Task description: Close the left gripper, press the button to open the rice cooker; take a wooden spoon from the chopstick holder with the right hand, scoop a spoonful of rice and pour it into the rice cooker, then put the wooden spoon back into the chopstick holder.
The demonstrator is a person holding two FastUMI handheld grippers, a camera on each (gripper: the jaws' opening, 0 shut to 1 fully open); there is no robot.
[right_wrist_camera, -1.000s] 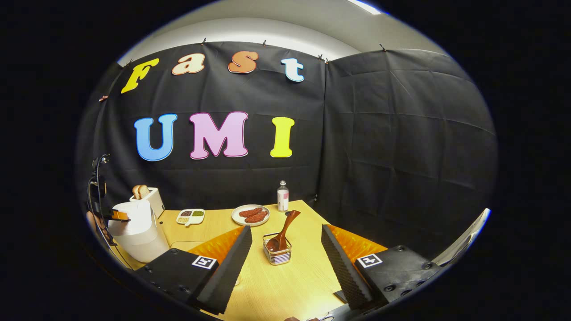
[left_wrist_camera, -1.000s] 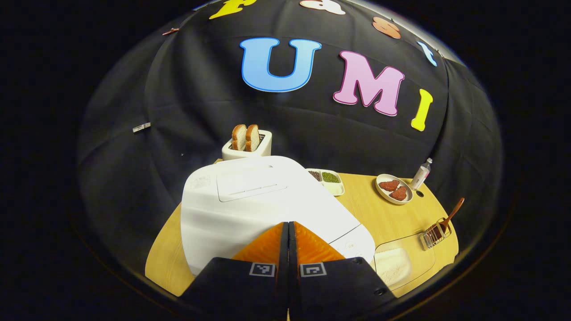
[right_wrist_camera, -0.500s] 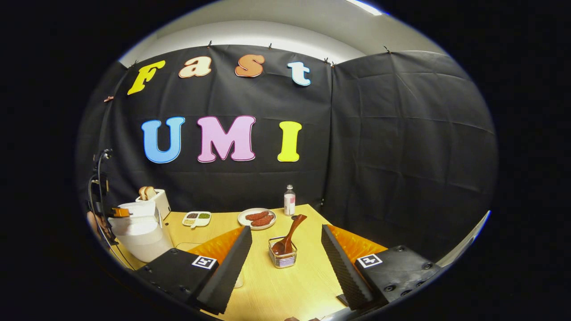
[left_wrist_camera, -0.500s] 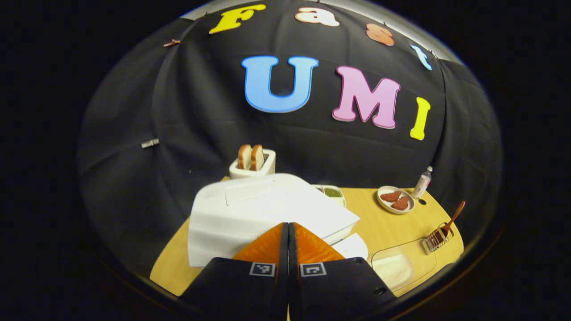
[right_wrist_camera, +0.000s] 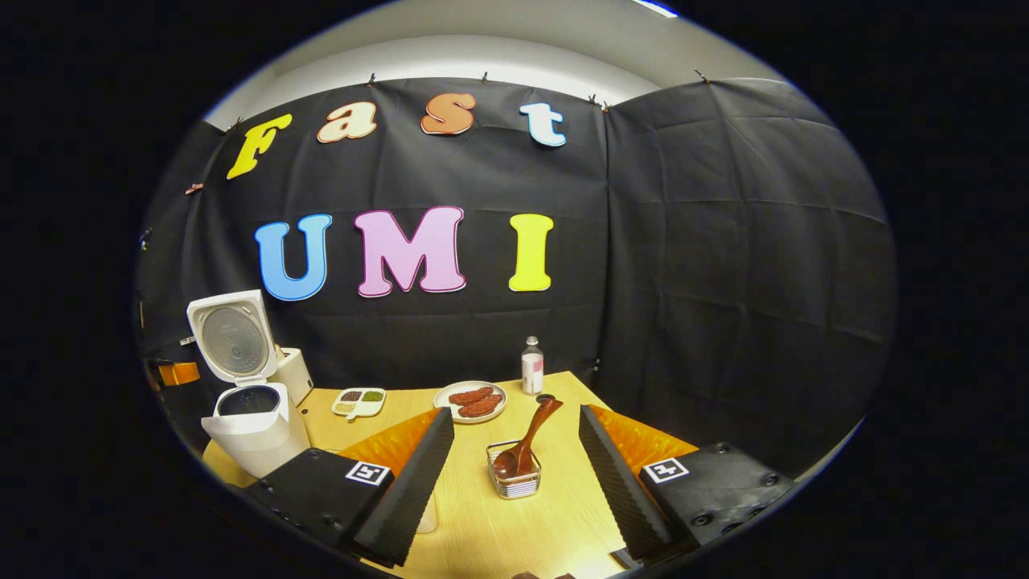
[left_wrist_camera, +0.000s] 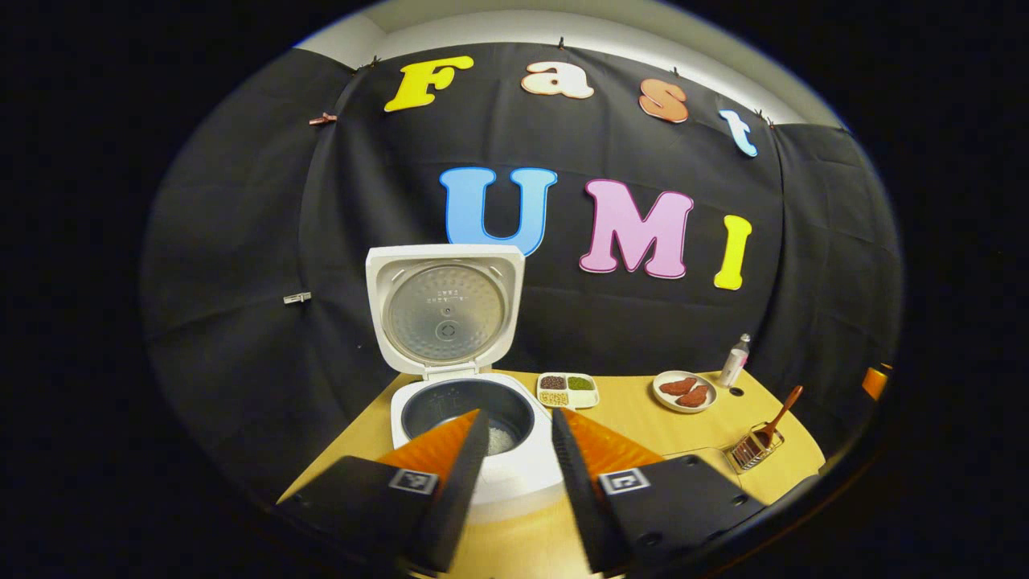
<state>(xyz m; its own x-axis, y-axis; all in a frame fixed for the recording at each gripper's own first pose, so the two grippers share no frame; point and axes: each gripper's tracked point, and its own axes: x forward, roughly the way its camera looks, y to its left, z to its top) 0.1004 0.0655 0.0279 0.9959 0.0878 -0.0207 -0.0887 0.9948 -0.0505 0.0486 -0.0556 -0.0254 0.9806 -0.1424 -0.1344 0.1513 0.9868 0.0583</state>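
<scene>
The left gripper [left_wrist_camera: 517, 450] stood with its fingers parted and nothing between them, poised just in front of the rice cooker [left_wrist_camera: 474, 434]. The cooker's lid [left_wrist_camera: 444, 310] was swung fully up at twelve o'clock, its metal inner plate facing the room, and the dark pot below lay exposed with a little pale rice at the bottom. Beyond it, toward one o'clock, a small divided dish of beans [left_wrist_camera: 567, 388] sat on the counter [left_wrist_camera: 643, 418], then a plate of reddish meat [left_wrist_camera: 684, 391] and a small bottle [left_wrist_camera: 734, 361] near the back wall.

The right gripper [right_wrist_camera: 514, 466] was open too — wide, empty, held above the counter [right_wrist_camera: 555, 523]. Straight ahead between its fingers, at twelve o'clock, stood the wire chopstick holder [right_wrist_camera: 514, 481] with the wooden spoon [right_wrist_camera: 526, 438] in it, bowl down and handle leaning up to the right. The fingers were apart from both. Far off at ten o'clock the rice cooker [right_wrist_camera: 253, 426] showed again — lid raised.
</scene>
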